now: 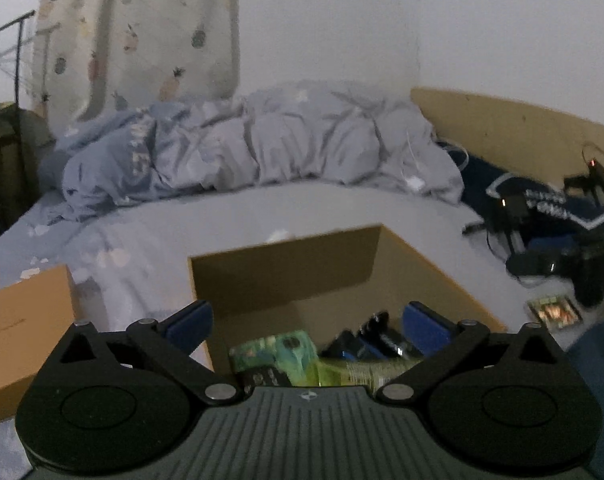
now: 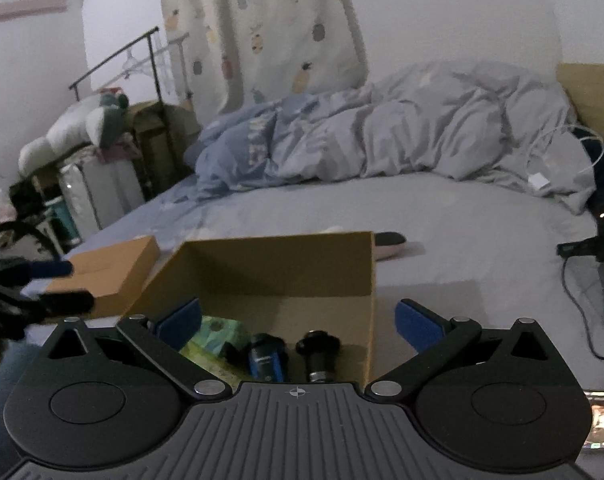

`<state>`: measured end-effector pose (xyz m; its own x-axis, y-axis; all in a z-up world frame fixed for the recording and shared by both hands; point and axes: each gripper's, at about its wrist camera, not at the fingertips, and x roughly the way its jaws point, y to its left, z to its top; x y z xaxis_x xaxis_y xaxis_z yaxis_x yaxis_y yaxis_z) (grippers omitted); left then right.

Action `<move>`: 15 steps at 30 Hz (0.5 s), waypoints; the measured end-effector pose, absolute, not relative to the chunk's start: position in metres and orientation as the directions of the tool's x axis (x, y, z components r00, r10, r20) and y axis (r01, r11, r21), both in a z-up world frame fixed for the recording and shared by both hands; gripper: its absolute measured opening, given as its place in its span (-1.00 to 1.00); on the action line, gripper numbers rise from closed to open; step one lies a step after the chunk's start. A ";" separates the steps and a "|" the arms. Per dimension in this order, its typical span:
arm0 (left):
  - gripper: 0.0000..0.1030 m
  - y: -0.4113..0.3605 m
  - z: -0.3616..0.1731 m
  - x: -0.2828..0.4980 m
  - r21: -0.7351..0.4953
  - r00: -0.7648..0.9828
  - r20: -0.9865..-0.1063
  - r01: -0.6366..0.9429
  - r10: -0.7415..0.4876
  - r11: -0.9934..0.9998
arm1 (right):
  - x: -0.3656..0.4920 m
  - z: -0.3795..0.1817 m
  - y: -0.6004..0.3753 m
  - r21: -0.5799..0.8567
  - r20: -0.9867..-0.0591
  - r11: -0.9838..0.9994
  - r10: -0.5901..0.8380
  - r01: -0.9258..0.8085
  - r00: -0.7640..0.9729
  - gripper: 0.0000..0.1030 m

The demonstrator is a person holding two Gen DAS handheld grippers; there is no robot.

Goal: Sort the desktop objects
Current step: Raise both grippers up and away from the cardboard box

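On the bed, one open box [image 2: 269, 276] holds one green packet [image 2: 217, 332]; both grippers' fingers [image 1: 191, 322] spread wide, empty.

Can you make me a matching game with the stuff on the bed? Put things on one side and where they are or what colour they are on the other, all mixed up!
Things:
1. green packet
2. rumpled duvet
3. flat closed box
4. left gripper

Descriptions:
A. pale grey-blue, heaped at the far side of the bed
B. wide open, with nothing between its blue pads
C. inside the open cardboard box
D. tan, lying on the sheet beside the open cardboard box

Pairs: 1-C, 2-A, 3-D, 4-B
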<state>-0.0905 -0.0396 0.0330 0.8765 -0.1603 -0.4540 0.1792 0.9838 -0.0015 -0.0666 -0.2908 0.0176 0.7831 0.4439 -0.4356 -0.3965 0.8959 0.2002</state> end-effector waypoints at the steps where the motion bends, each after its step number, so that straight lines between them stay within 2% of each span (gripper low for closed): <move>1: 1.00 -0.039 0.033 -0.090 0.001 0.881 -0.447 0.174 -0.155 0.985 | -0.066 0.015 -0.291 0.189 -0.440 0.902 0.432 -0.389 0.787 1.00; 8: 1.00 -0.038 0.022 -0.077 0.016 0.870 -0.484 0.120 -0.097 0.993 | -0.055 -0.004 -0.283 0.115 -0.526 0.942 0.327 -0.315 0.785 1.00; 15: 1.00 -0.040 0.016 -0.072 -0.004 0.846 -0.524 0.116 -0.100 0.993 | -0.059 -0.009 -0.263 0.005 -0.528 0.940 0.291 -0.340 0.798 1.00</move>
